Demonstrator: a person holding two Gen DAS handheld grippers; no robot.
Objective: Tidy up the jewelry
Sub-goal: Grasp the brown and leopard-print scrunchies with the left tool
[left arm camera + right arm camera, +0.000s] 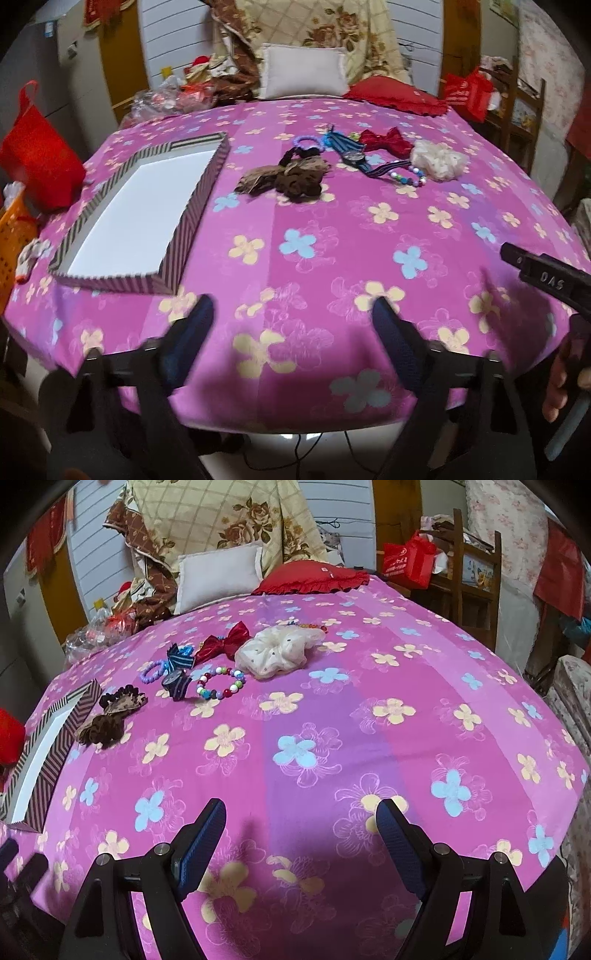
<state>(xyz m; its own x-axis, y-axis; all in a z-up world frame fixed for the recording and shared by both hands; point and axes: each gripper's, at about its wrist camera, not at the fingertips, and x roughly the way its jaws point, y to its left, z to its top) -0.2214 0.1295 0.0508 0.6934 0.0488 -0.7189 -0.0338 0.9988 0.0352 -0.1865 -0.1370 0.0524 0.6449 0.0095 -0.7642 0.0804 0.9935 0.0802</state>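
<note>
A striped box (129, 218) with a white inside lies on the left of the pink flowered tablecloth (332, 240); it shows at the left edge of the right wrist view (48, 746). Jewelry and hair pieces lie at the far middle: brown scrunchies (291, 177) (110, 716), a watch on a striped strap (352, 155) (177, 681), a bead bracelet (219, 683), a purple bracelet (153, 670), a red bow (386, 138) (225, 640) and a cream scrunchie (439, 158) (277, 648). My left gripper (291, 317) and right gripper (301, 823) are open and empty near the front edge.
A white pillow (218, 576) and a red cushion (314, 578) lie at the far edge. A red bag (37, 162) and an orange basket (14, 240) stand at the left. A wooden chair (476, 576) with a red bag stands at the right.
</note>
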